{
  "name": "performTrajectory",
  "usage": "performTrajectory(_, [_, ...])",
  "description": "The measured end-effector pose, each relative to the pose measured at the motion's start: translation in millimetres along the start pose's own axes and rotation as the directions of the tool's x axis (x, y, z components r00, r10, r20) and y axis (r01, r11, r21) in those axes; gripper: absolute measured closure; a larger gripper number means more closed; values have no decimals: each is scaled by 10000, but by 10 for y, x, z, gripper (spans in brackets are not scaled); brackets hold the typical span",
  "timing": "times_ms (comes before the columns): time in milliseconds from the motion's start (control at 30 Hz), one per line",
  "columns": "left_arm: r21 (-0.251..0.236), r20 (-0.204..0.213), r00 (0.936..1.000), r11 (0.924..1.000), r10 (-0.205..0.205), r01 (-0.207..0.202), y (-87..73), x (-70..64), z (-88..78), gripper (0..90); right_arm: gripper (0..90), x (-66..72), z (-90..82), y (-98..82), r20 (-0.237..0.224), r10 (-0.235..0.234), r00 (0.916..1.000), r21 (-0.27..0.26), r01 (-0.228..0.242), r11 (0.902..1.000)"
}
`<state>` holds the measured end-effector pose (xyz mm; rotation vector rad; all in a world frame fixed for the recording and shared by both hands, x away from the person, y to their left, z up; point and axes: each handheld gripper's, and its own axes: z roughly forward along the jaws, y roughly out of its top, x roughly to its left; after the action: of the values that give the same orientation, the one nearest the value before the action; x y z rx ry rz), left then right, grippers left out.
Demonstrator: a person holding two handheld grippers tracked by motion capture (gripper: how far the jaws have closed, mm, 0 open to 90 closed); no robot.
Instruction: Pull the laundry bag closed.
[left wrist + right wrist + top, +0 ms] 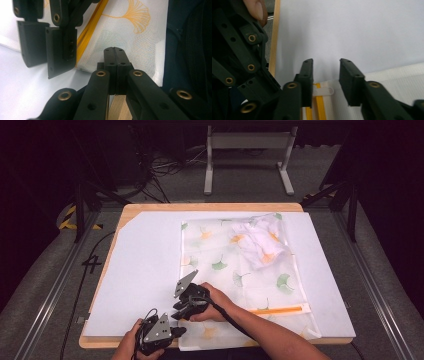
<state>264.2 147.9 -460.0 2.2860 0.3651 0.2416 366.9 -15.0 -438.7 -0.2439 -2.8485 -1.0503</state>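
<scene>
Left gripper (176,330) sits at the near table edge, jaws pressed together on the near-left corner of the mesh laundry bag (240,270), pinning the fabric at the edge.

Just beside it, the right gripper (176,309) has its jaws spread, straddling the white zipper pull (325,91) at the end of the orange zipper (320,106). In the right gripper view the pads aren't pressing on the tab yet.

Progress, my read: early-mid. Corner is anchored, pull is lined up but not gripped. Left to do: pinch the tab and run it along the zipper. I can't tell whether the zipper is open or closed right now.

Contents: a bunched white garment with orange print (262,240) lies at the bag's far right corner. Looks like it's under the mesh, but inside or on top isn't certain. Bag lies flat on the white board (145,265).
</scene>
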Motion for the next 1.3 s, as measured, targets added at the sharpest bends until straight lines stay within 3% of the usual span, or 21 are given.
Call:
performTrajectory(67, [38,0,10000,10000,60,-60,1,2,-3,900,688,18,-6,-1,95,-58,9999,14,58,10000])
performTrajectory(167, [39,-3,10000,10000,72,-72,0,2,-3,900,690,15,-44,-30,73,218,9997,5,-218,9998])
performTrajectory(433, [41,11,10000,10000,61,-61,0,4,-3,900,676,-31,-167,-138,-331,631,9975,-257,-639,9976])
performTrajectory(567, [13,5,10000,10000,13,-13,0,0,0,900,677,2,-192,-175,-715,378,9967,-45,-383,9993])
performTrajectory(700, [54,-15,10000,10000,73,-72,0,2,-3,900,684,14,-182,-222,-1055,484,9932,73,-479,9988])
performTrajectory(800, [23,12,10000,10000,35,-35,1,3,-1,900,587,-17,-179,-227,-831,759,9936,-140,-774,9969])
performTrajectory(900, [72,3,10000,9999,93,-93,2,3,-3,900,572,-59,-160,-232,-739,1044,9918,-320,-1070,9937])
performTrajectory(967, [57,25,9999,9999,102,-102,1,7,-3,900,594,-64,-141,-243,-878,1280,9879,-477,-1325,9900])
performTrajectory(1067, [53,41,9999,9999,93,-93,0,10,-3,900,627,-9,-122,-227,-754,985,9923,-456,-1021,9937])
performTrajectory(1167, [50,34,10000,10000,78,-78,1,7,-2,900,680,60,-106,-211,-183,561,9983,-417,-568,9975])
performTrajectory(1300, [29,64,10000,10000,22,-22,-1,8,-1,900,803,36,-119,-220,-435,691,9967,-575,-715,9958])
